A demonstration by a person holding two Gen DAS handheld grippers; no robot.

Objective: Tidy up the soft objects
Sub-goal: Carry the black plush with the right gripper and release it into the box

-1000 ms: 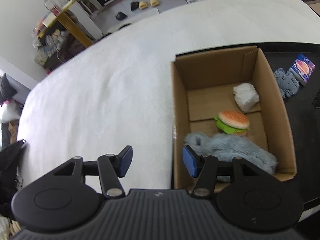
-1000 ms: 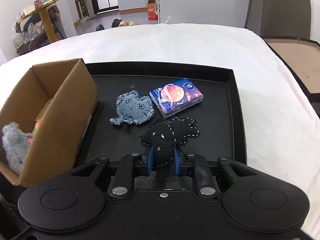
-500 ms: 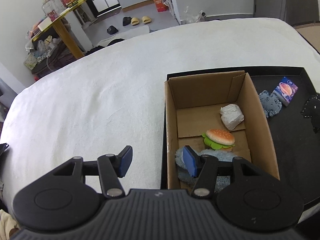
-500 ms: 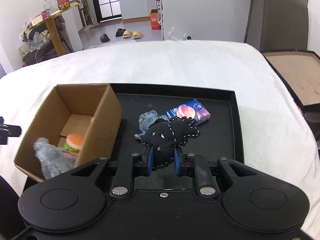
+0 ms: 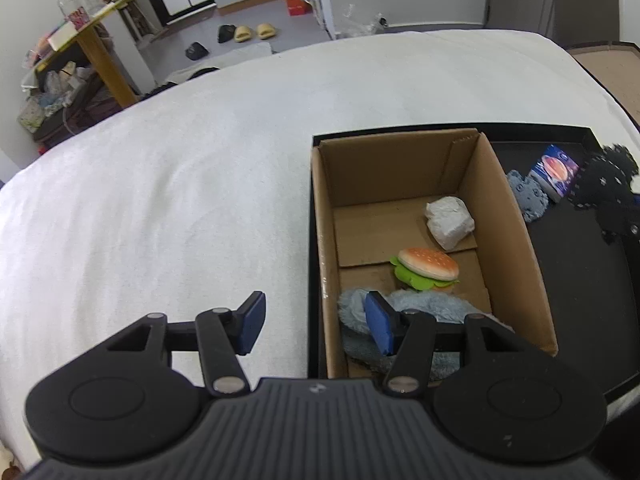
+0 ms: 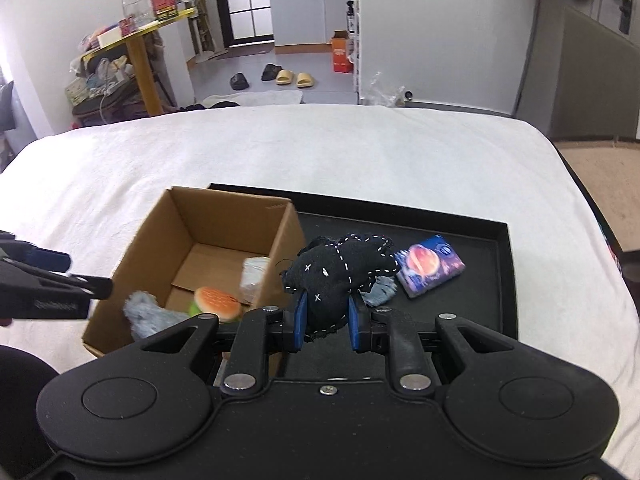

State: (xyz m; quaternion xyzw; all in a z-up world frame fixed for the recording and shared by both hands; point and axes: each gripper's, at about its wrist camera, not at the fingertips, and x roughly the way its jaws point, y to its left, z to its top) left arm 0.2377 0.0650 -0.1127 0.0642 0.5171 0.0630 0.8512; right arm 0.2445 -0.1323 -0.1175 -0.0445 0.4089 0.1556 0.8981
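Right hand-held gripper was clamped narrow on the black stitched plush, blue pads pressed into its lower end while the rest of it flopped up and forward past the fingers. Looked like a flat dark fabric toy with white running stitches round the edge and a few little x marks, pretty limp, so it'd probably sag or swing when moved.

Key thing for the next move: the cardboard box sat to the left of the right hand-held gripper and a bit ahead, with its near-right wall just beside the plush. Its long axis ran away from the camera, open top facing up. So the carry would likely be a short shift left over that wall, then a release. The right hand was clearly the nearer one for this.

Left hand-held gripper was spread wide with nothing in it, hovering at the box's near-left corner, one pad over the white bedspread and the other over the box interior.

Inside the box already: a fluffy grey-blue plush at the near end, a burger toy in the middle, and a whitish wrapped lump further back. Out on the black tray were a denim patch toy, partly hidden behind the plush, and a small tissue pack.
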